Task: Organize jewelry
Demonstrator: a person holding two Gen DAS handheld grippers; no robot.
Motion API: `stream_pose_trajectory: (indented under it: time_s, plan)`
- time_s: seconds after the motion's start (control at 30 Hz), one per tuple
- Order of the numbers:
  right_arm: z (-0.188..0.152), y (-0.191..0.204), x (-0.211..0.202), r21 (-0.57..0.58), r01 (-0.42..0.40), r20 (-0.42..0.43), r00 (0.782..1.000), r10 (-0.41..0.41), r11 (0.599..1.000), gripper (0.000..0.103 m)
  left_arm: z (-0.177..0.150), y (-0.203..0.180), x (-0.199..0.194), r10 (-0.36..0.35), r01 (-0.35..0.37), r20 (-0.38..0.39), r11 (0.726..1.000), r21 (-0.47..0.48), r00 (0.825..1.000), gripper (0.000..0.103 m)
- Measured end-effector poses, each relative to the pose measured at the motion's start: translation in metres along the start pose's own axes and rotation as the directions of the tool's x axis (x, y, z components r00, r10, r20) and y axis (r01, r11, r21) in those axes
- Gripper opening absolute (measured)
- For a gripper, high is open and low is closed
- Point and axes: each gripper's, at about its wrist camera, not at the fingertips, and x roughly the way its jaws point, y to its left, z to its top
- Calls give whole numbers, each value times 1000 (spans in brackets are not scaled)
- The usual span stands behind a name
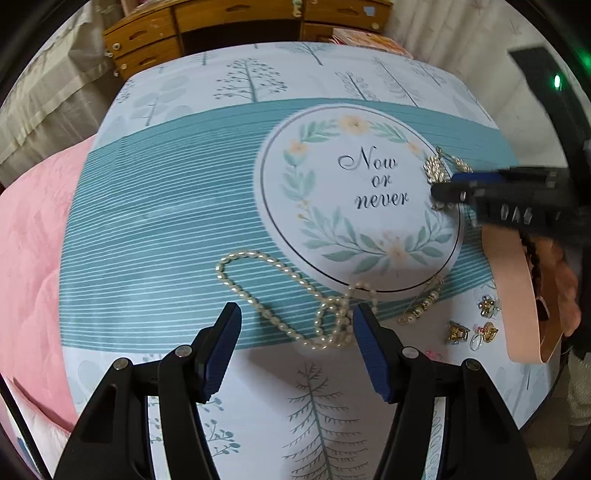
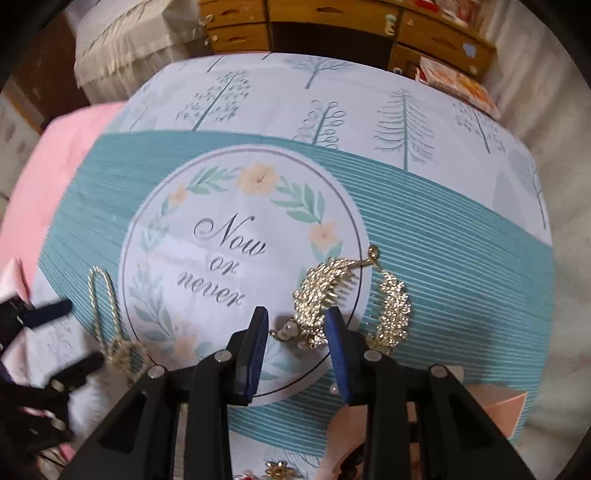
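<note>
tablecloth (image 2: 443,206) – "now or never", pearl necklace (image 1: 280,288)

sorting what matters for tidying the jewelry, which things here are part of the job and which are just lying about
Job: pearl necklace, gold hair combs, small earrings, pink box, left gripper, right gripper.

Lying about: printed tablecloth, wooden drawers, pink quilt.

This is a home, most likely a bedroom. A printed tablecloth (image 2: 424,122) with trees and a "Now or never" wreath covers the tabletop, a pink quilt (image 1: 33,236) lies beside it, and behind stand a wooden drawer organizer (image 1: 147,40) and pale curtains (image 1: 48,92).
</note>
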Motion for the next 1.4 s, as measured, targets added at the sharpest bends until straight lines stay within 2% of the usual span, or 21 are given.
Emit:
stream_pose_trajectory:
  time_s: [0.27,0.47,0.67,0.7,0.77,0.83,0.9,0.93,1.0,1.1,1.2,1.4]
  plan:
    - [1,2,3,-15,33,-29,999,-33,999,32,5,-13,14,-21,23,-52,999,35,998,61]
    - [6,1,16,-11,19,-64,998,-20,1000,33,7,-17,19,-17,20,-66,999,42,998,61]
    - [8,6,17,-21,53,-39,998,-54,998,32,14,-21,24,-19,23,-74,999,46,997,59]
    - [7,6,16,-18,59,-35,998,-60,998,31,15,-22,24,-22,25,-77,999,48,997,55]
    - [6,5,15,-8,60,-26,998,-60,998,22,16,-25,28,-25,29,-83,998,50,996,50]
    - [6,3,14,3,44,-19,999,-44,999,21,17,-28,28,-14,19,-82,998,61,997,40]
    - [5,0,12,13,38,-7,999,-38,999,20,18,-30,29,-24,29,-88,998,60,996,36]
    - [5,-1,10,18,34,4,999,-34,999,13,17,-30,29,-26,32,-89,998,61,996,34]
    - [4,-4,6,30,13,9,1000,-13,999,10,17,-30,29,-29,35,-92,998,61,995,34]
    - [1,-5,5,30,7,16,1000,-8,1000,10,18,-33,31,-32,37,-94,998,59,995,31]
    - [-2,-7,4,45,-8,22,1000,7,999,10,17,-32,29,-57,63,-101,997,48,993,12]
    - [-6,-13,-9,74,-78,58,996,74,994,10,11,-28,23,-72,73,-77,997,16,994,6]
